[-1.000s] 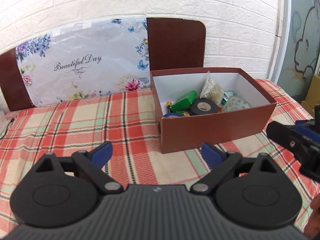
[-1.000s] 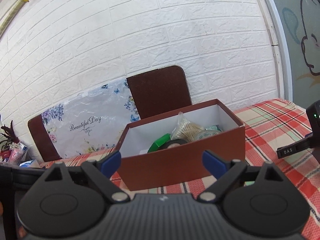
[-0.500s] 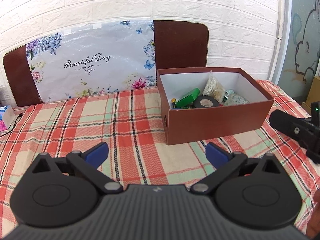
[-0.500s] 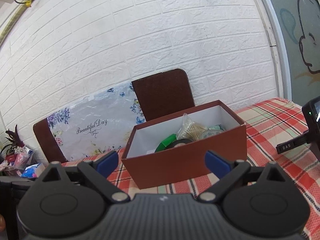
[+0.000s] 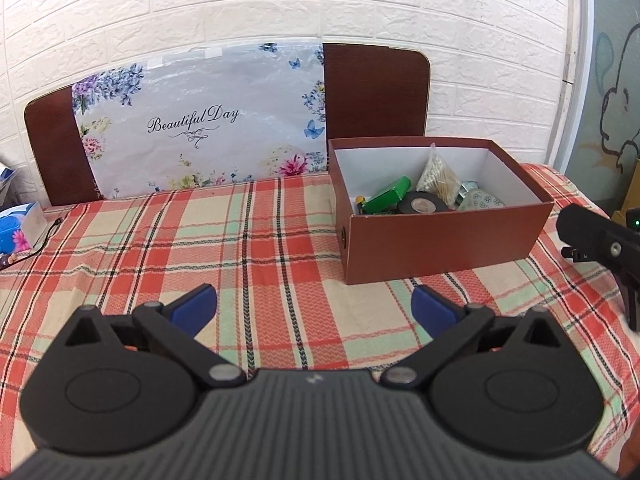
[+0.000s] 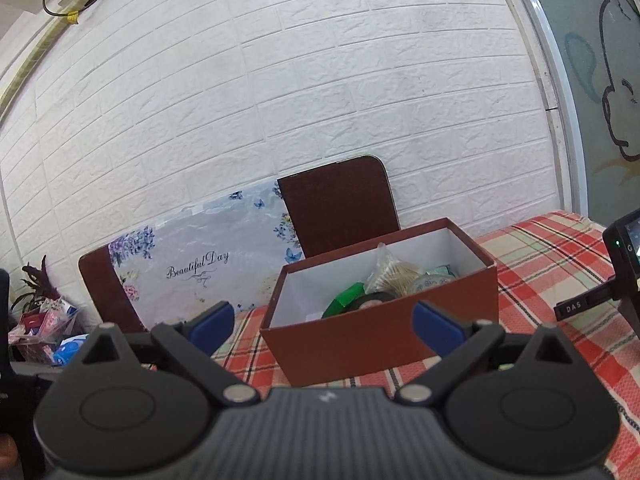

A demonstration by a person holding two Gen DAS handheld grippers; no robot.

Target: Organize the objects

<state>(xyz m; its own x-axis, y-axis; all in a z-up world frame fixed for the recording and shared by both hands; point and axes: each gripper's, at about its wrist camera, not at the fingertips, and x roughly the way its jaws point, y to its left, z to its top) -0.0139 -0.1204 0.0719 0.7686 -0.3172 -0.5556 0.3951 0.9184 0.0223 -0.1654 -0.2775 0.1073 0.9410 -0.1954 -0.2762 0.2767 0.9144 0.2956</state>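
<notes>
Left wrist view: the left claw (image 5: 314, 310) stands wide open with nothing between its 2 blue pads (image 5: 195, 306), hanging over bare checked cloth (image 5: 248, 248) that covers the bench. Its jaws have just been opening, though they have held at full spread in the last moments. Beyond the right pad, and apart from it, a brown box (image 5: 444, 240) sits on the cloth with its top open and its inside white. In the box lie a green carton (image 5: 386, 200), a roll of black tape (image 5: 424, 204), a clear bag of cotton swabs (image 5: 438, 178) standing upright against the back, and a round patterned item (image 5: 482, 201) on the right side. At the right edge of this view a black device (image 5: 600, 236) juts in above the cloth. Behind the bench a floral sheet (image 5: 200, 120) reading "Beautiful Day" leans across a dark brown board (image 5: 376, 88) against a white brick wall (image 5: 280, 0). A blue tissue pack (image 5: 18, 226) lies at the far left.

Right wrist view: the right claw (image 6: 322, 322) is likewise spread wide and grips nothing; its jaws have just been opening further. The same box (image 6: 376, 340) stands directly ahead, seen between the pads (image 6: 438, 328) but beyond them, not touched.
</notes>
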